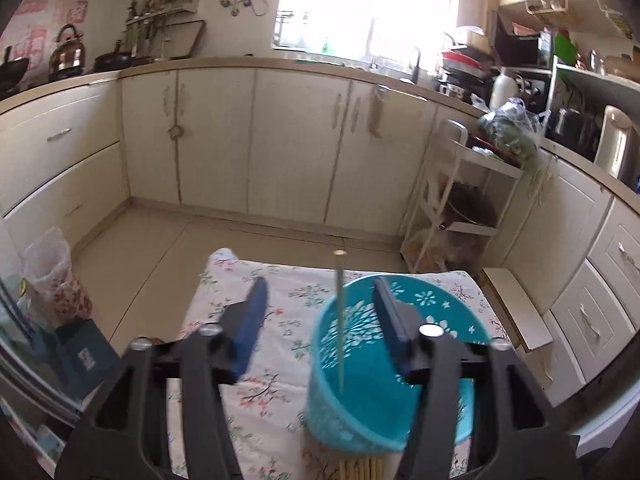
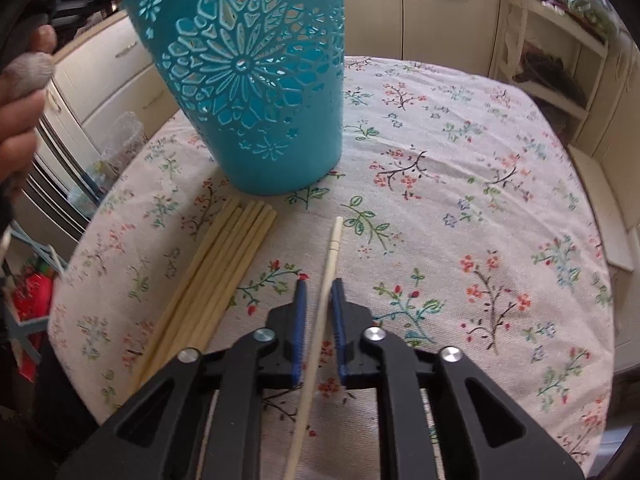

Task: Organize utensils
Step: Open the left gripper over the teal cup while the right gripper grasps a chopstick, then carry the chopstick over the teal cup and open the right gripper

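Right gripper (image 2: 319, 296) is clamped on a single chopstick (image 2: 328, 264), which runs lengthwise between my two blue pads, its thick squared end pointing ahead toward the teal holder (image 2: 256, 92) and its thin end trailing back under the gripper body. That long axis is the relation the next move turns on: I judge that the chopstick must be lifted and tipped toward upright before it can enter the holder's mouth, which sits ahead and slightly left of these jaws, higher than the stick. Left gripper (image 1: 320, 316) hangs released over the holder (image 1: 400, 412), its jaws apart and nothing pressed between its pads; one chopstick (image 1: 340, 320) already stands upright inside, leaning at the near rim. The left gripper is the nearer one to the holder, but the right one has the load. A loose bundle of chopsticks (image 2: 208, 272) lies flat just left of my held stick, ends toward the holder's base. Everything rests on a flowered tablecloth (image 2: 460, 208) covering a small table, in a kitchen with cream cabinets (image 1: 256, 140) and a white rack (image 1: 452, 200) beyond.
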Tool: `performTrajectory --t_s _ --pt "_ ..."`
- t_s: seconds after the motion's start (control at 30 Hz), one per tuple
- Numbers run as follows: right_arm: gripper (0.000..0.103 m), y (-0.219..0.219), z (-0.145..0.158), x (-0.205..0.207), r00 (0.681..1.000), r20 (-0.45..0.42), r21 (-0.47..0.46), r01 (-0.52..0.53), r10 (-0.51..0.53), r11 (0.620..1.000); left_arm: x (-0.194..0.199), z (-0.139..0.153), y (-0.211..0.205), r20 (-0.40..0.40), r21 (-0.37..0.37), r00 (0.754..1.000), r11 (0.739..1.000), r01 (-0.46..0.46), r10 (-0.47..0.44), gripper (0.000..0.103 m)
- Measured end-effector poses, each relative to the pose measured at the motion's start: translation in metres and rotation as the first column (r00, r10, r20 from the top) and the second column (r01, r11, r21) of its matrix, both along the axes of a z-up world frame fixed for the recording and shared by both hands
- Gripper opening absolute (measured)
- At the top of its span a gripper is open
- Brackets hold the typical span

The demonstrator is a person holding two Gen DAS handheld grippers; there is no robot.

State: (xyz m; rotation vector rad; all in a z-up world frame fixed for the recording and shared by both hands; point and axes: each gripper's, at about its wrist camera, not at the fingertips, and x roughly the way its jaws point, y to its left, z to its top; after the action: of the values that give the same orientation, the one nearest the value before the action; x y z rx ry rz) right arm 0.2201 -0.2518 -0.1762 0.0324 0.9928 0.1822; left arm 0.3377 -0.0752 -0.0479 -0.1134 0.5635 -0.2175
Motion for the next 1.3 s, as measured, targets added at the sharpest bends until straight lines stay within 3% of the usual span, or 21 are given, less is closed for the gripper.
performTrajectory --t_s 0.13,0.27,0.47,0.6,0.8,0.93,1.1,1.3 --pt "0.006 -0.01 0.0 -0.001 1.0 -0.014 0.046 0.019 -0.018 0.999 -0.025 0.008 0.036 -0.008 -0.071 0.999 0.997 -0.044 0.044 0.072" --pt "0.006 -0.037 0.016 -0.007 0.996 -0.019 0.199 0.087 -0.085 0.976 -0.051 -0.007 0.072 -0.035 -0.129 0.994 0.986 -0.104 0.1 0.079" --pt "0.006 -0.068 0.08 -0.026 0.98 0.132 0.475 0.067 -0.146 0.877 -0.065 -0.076 0.094 -0.195 -0.1 0.973 0.985 -0.143 0.122 0.079" --pt "0.006 -0.064 0.139 -0.016 0.94 0.288 0.54 -0.005 -0.18 0.841 -0.073 -0.113 0.089 -0.264 -0.071 0.959 0.989 -0.127 0.104 0.079" --pt "0.006 -0.037 0.196 0.05 0.855 0.439 0.536 -0.002 -0.277 0.844 -0.075 -0.138 0.078 -0.288 -0.046 0.954 0.994 -0.1 0.083 0.079" --pt "0.006 -0.024 0.193 0.093 0.815 0.471 0.501 0.068 -0.338 0.863 -0.075 -0.139 0.081 -0.283 -0.068 0.956 0.993 -0.096 0.073 0.079" --pt "0.006 -0.018 0.165 0.115 0.822 0.437 0.437 0.16 -0.365 0.885 -0.073 -0.143 0.084 -0.31 -0.103 0.949 0.99 -0.097 0.061 0.079" --pt "0.009 -0.006 0.145 0.114 0.86 0.422 0.346 0.138 -0.285 0.928 -0.071 -0.145 0.083 -0.314 -0.101 0.948 0.99 -0.094 0.058 0.079"
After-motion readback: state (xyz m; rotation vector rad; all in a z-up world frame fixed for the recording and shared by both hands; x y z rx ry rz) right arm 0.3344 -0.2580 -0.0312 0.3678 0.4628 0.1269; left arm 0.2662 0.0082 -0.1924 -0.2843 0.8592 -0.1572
